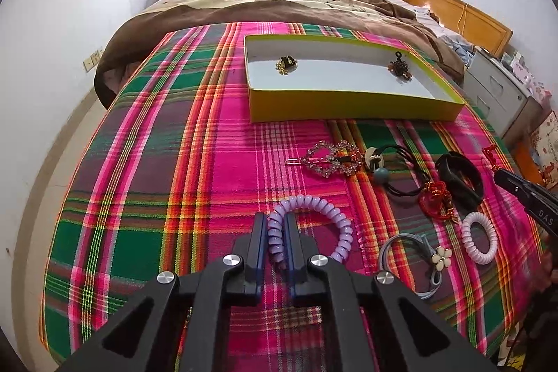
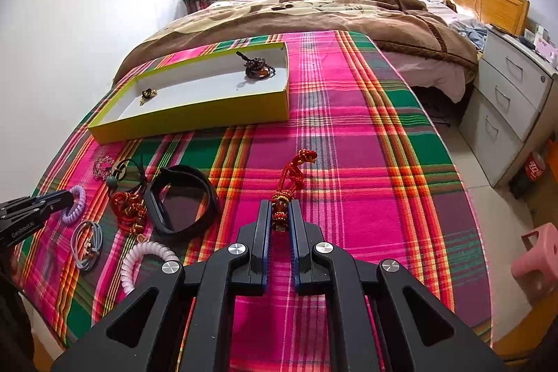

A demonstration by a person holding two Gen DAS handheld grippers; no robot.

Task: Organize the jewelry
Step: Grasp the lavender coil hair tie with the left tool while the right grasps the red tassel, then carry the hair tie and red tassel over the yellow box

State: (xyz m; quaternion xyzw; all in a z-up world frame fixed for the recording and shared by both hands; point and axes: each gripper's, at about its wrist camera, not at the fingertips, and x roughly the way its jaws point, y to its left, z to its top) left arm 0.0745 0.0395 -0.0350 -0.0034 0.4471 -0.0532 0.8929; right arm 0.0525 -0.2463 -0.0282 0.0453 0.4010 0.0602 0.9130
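I see the bed's plaid cloth (image 1: 195, 162) carrying a yellow box (image 1: 348, 110), rhinestone clip (image 1: 331, 159), black band (image 1: 460, 180), and white coil tie (image 1: 479, 241).

Two ornaments (image 1: 286, 64) lie in the box (image 1: 348, 108) (far ends), hair ties (image 1: 479, 242) on the cloth (image 1: 139, 197) before it

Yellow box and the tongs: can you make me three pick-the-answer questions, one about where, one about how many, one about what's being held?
1. Where is the yellow box?
A. on the plaid cloth
B. on the floor
C. on the drawers

2. How many pieces lie inside it?
A. none
B. two
C. five

3. What do the left tongs grip?
A. a black band
B. nothing
C. a purple coil hair tie

Answers:
A, it sits on the plaid cloth.
B, a gold piece and a dark beaded piece.
C, the coil is pinched between them.
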